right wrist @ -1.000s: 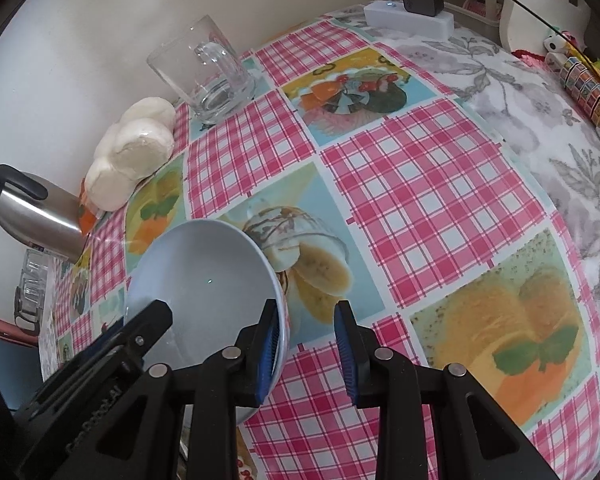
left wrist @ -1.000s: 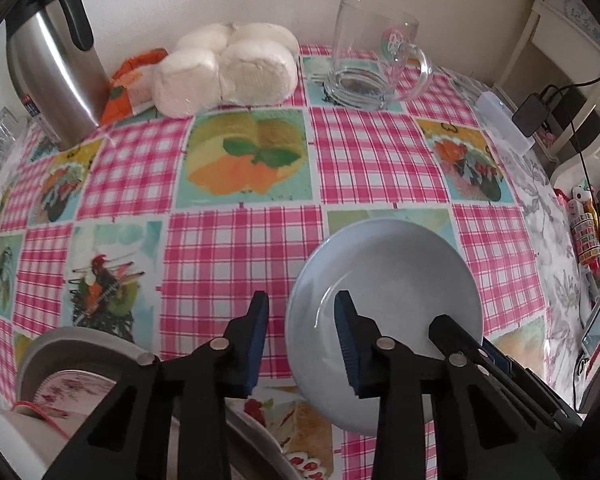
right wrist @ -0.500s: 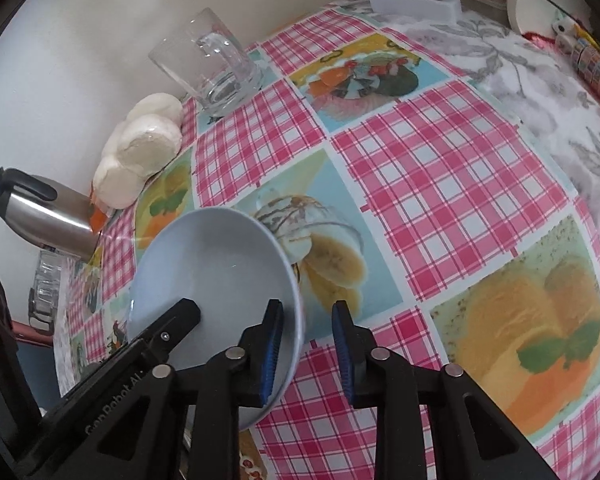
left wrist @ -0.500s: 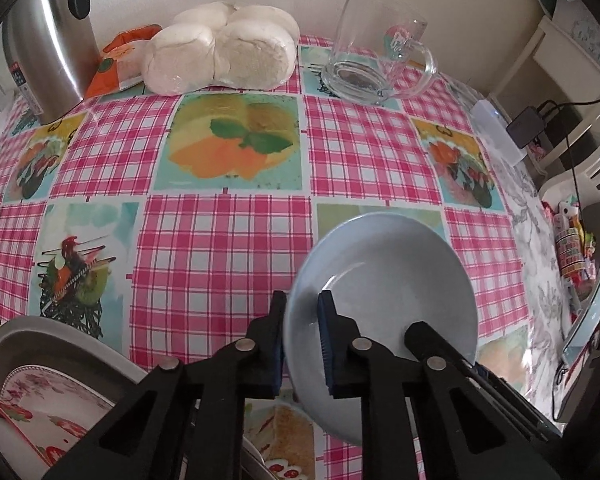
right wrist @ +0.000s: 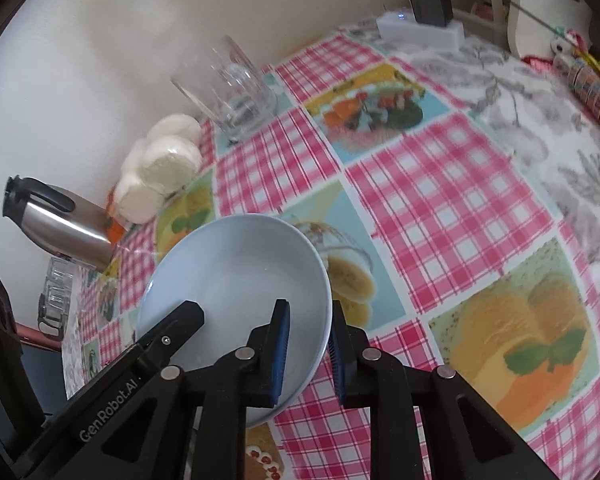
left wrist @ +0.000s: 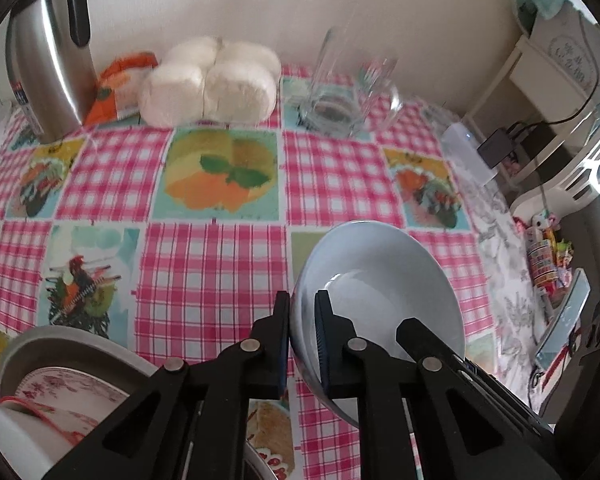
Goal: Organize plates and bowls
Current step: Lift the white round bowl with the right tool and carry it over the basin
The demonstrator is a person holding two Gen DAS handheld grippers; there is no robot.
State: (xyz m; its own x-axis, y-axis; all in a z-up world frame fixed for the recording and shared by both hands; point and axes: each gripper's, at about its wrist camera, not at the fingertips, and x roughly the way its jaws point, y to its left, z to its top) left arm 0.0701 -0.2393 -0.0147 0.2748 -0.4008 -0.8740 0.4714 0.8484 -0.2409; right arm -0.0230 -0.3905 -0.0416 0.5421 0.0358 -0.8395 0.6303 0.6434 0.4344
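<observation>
A pale blue bowl (left wrist: 380,280) hangs tilted above the checked tablecloth (left wrist: 204,264), and both grippers are at it. My left gripper (left wrist: 302,300) is shut on its left rim, one pad inside and one outside. The bowl (right wrist: 236,272) also fills the lower left of the right wrist view. There my right gripper (right wrist: 309,308) straddles the bowl's right rim and its jaws are closing. Bowl surface still shows between the inner pad and the rim. A grey plate (left wrist: 60,344) with a floral plate (left wrist: 56,392) in it lies at the lower left.
Along the wall stand a steel kettle (left wrist: 48,56), white buns in a bag (left wrist: 212,84) and a glass mug (left wrist: 348,92). A white power strip (right wrist: 420,32) lies at the table's far right corner. The table's right side drops off to a shelf with clutter (left wrist: 548,256).
My left jaws shut onto the bowl's rim. The right jaws narrowed around the opposite rim. The bowl rose off the cloth and tilted as both hands lifted.
</observation>
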